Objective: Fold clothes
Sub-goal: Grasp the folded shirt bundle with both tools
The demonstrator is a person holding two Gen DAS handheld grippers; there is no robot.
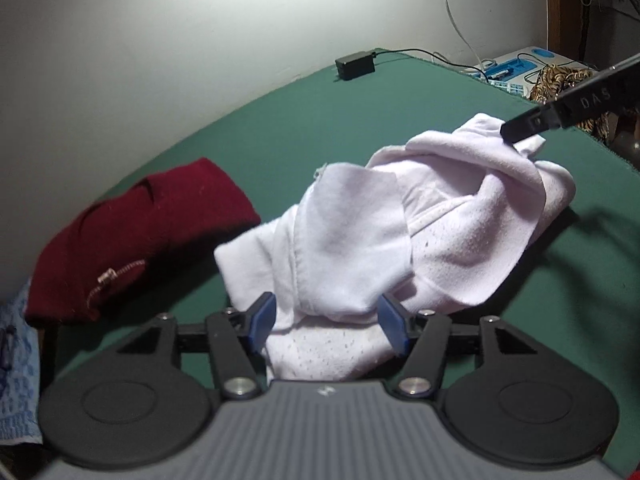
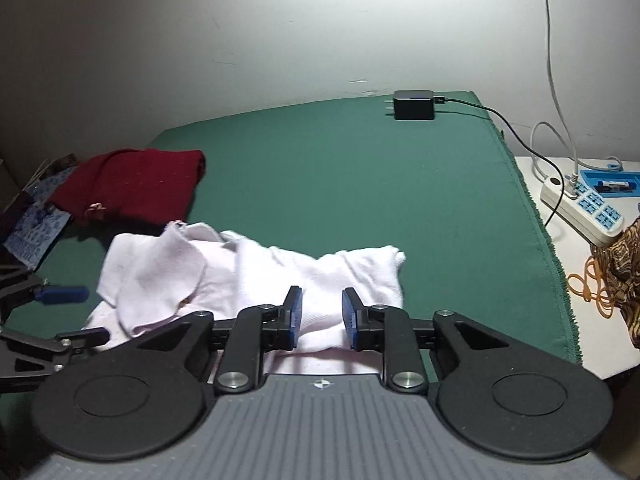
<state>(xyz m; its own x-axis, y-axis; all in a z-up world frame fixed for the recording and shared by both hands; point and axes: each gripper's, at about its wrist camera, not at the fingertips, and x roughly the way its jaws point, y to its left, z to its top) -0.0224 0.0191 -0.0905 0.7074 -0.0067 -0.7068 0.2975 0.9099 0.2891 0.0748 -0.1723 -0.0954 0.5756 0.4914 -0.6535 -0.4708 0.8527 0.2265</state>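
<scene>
Nearest in, both grippers sit at the front edge of the same pale pink garment [image 1: 360, 240], crumpled in a low heap on the green table cover [image 2: 360, 180].

Left gripper [image 1: 327, 326]: jaws spread, blue pads [image 1: 264, 320] flanking a fold of the garment's near end; cloth lies between them but neither pad looks pressed in, so released, not gripping. In the right wrist view it pokes in from the left edge, beside the garment's left end.

Right gripper [image 2: 321, 316]: jaws part open, blue pads [image 2: 295, 312] either side of a pink ridge with gaps showing; also released. In the left wrist view 1 of its black fingers touches or overlaps the garment's far corner; contact unclear.

Key relation: the garment's long axis runs left to right across the front of the table, 1 gripper at each end. Left hand nearer the messy flap end, right hand nearer the tidier end. Judgement: next move is a regrasp at both ends to spread it flat; no clean fold yet.

Further back: dark red garment [image 2: 132, 192] with zipper, left of the pink one, apart from it. Farthest: black charger [image 2: 414, 105] by the wall.
</scene>
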